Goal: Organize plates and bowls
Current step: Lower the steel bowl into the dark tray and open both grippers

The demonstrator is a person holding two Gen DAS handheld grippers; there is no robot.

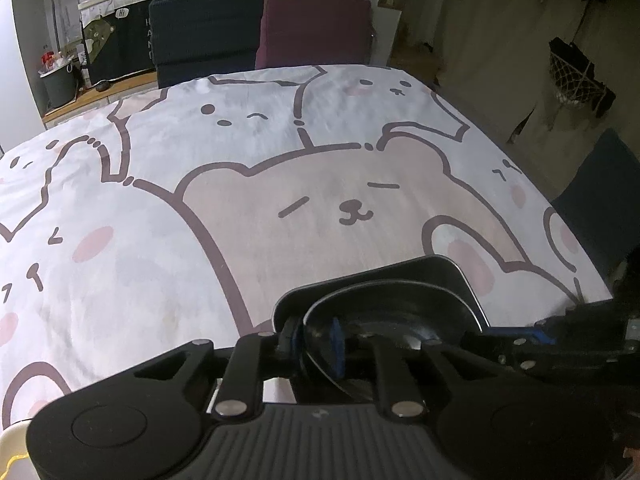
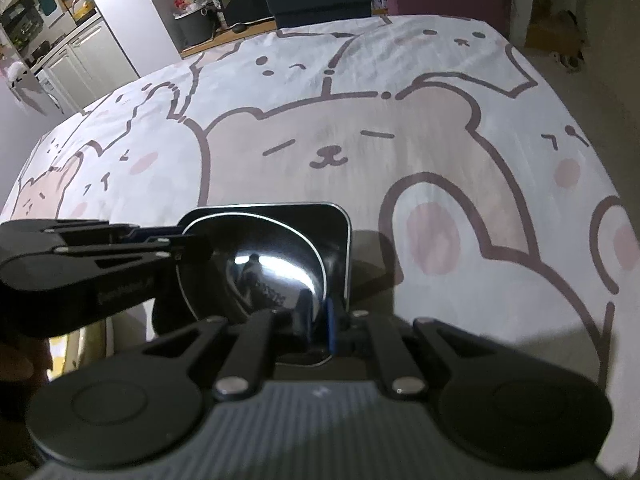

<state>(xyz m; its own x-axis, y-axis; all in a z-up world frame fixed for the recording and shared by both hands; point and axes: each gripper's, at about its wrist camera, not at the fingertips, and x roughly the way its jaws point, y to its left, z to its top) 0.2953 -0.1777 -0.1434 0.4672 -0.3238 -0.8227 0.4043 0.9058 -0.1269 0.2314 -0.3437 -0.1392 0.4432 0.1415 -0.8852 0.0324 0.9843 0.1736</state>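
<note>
1. Cartoon-printed cloth [image 1: 160, 260], white with pink-cheeked rabbits, covers the whole surface. A sleepy brown bear [image 1: 340, 200] is drawn at its middle. Beyond the bear, past the far edge, stand a dark blue chair [image 1: 204, 36] and a maroon chair [image 1: 316, 28], with cluttered shelves behind them.
2. Left wrist view: the bowl [image 1: 400, 312] is glossy black, round and thin-rimmed. It sits inside a black square plate [image 1: 452, 276] with rounded corners and a raised edge. Both lie on the near side of the bear, just below its chin.
3. Same view: the left gripper [image 1: 312, 340] straddles the bowl's left rim, one finger outside and the blue-padded finger inside. A little space shows beside the blue pad, so I cannot tell whether the jaws are pressing on the rim or merely standing around it.
4. Same view: the right gripper [image 1: 480, 338] reaches in from the side to the bowl's right rim, again on the near side of the bear. Its jaws are too dark to read here.
5. Right wrist view: the bowl's inside shines like a mirror, with a bright patch of reflected light. A pale line runs along its rim. The plate's far corner shows a silvery edge and throws a shadow on the cloth towards the bear's ear.
6. Same view: the right jaws are clenched narrowly on the bowl's near rim, black finger inside and blue pad outside. The left gripper comes in from the left, its fingers over and under the opposite rim.
</note>
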